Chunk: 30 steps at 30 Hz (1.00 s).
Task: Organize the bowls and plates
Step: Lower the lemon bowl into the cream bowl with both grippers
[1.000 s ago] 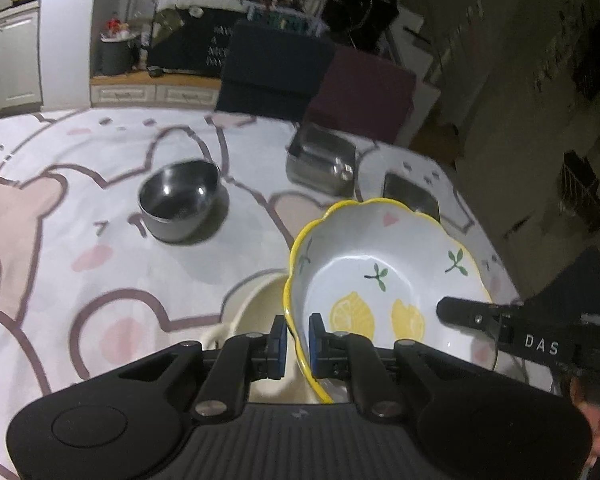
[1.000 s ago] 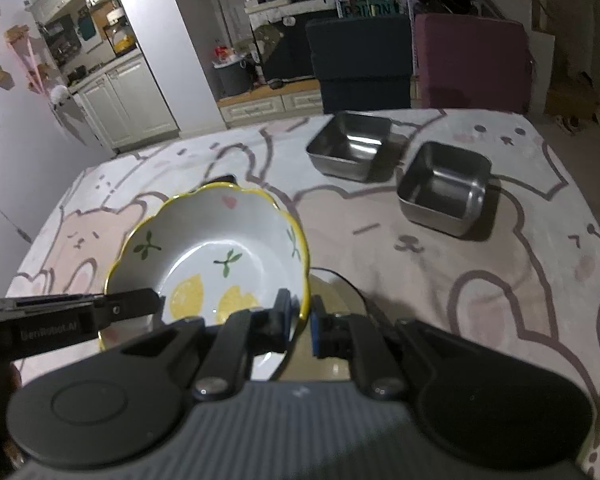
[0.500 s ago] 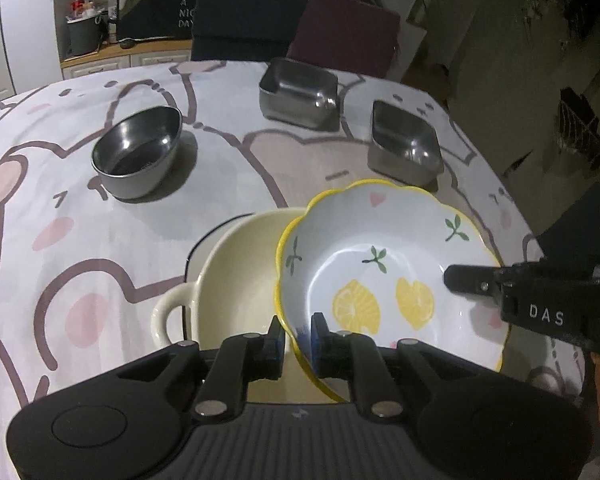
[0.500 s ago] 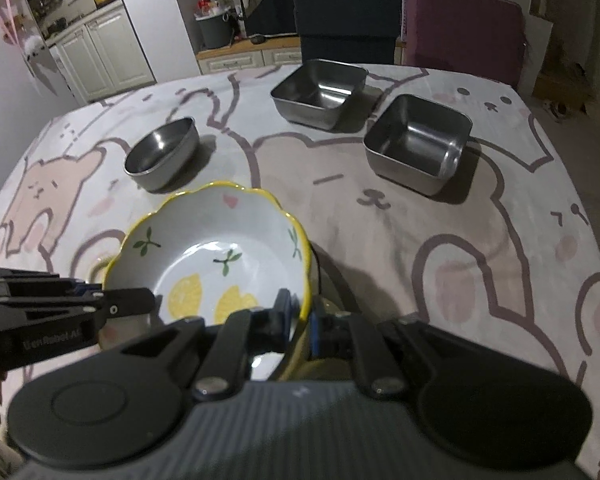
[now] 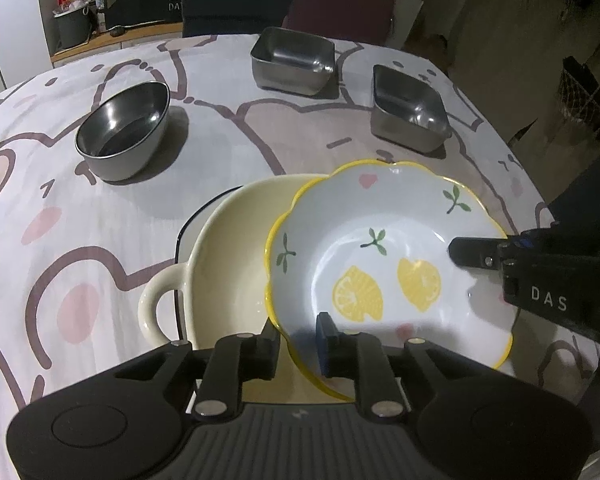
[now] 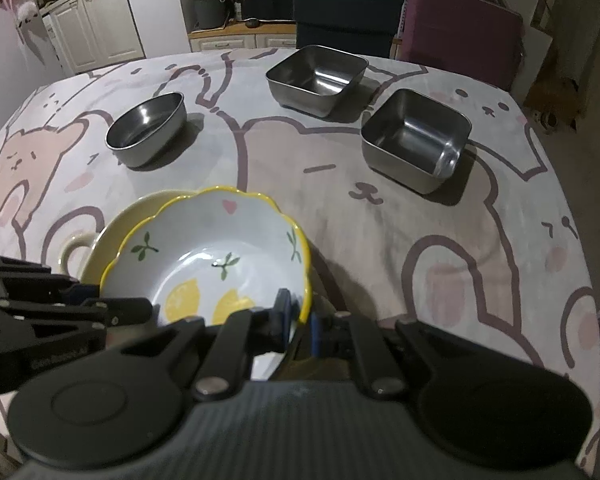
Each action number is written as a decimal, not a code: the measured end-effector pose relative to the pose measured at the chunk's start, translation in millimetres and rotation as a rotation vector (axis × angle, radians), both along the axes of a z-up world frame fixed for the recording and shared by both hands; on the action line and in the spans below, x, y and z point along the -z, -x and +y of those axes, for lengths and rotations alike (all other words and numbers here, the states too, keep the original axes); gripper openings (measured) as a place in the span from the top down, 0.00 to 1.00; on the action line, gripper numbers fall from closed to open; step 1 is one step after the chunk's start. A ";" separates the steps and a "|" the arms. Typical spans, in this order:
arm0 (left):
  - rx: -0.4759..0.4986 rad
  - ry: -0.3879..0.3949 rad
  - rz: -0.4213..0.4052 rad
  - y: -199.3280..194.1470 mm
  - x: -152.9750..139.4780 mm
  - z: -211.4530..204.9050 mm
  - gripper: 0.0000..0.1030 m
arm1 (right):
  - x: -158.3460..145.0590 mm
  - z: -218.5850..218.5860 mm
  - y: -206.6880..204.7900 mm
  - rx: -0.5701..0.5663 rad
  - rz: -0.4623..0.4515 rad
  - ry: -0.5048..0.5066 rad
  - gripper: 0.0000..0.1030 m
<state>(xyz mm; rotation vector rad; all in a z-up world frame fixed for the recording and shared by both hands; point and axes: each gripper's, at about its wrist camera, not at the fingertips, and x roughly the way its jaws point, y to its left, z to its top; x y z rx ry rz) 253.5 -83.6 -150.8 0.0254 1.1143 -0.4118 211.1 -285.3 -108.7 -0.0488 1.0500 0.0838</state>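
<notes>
Lemon bowl [image 5: 384,256] sits tilted in the cream handled dish [image 5: 228,264] on the counter [image 5: 80,216]; left gripper [image 5: 299,340] jaws, just widening, straddle its rim loosely, round steel bowl [image 5: 124,132] beyond. Right view: right gripper [image 6: 300,320] jaws pinch the rim; two square steel tins [image 6: 414,140] stand well apart

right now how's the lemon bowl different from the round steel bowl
The lemon bowl is white ceramic with a wavy yellow rim; the round steel bowl is plain grey metal. The lemon bowl sits tilted over the cream handled dish, between gripper fingers; the steel bowl stands alone on the tablecloth. Both are empty.
</notes>
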 end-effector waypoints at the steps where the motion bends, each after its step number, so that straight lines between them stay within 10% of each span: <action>1: 0.002 -0.003 0.003 -0.2 0.9 -0.3 0.79 | 0.3 1.0 -0.1 -0.003 0.001 0.005 0.89; 30: 0.028 -0.024 0.043 -6.1 9.7 0.5 0.77 | 10.4 17.0 -7.4 -0.069 0.018 0.102 0.88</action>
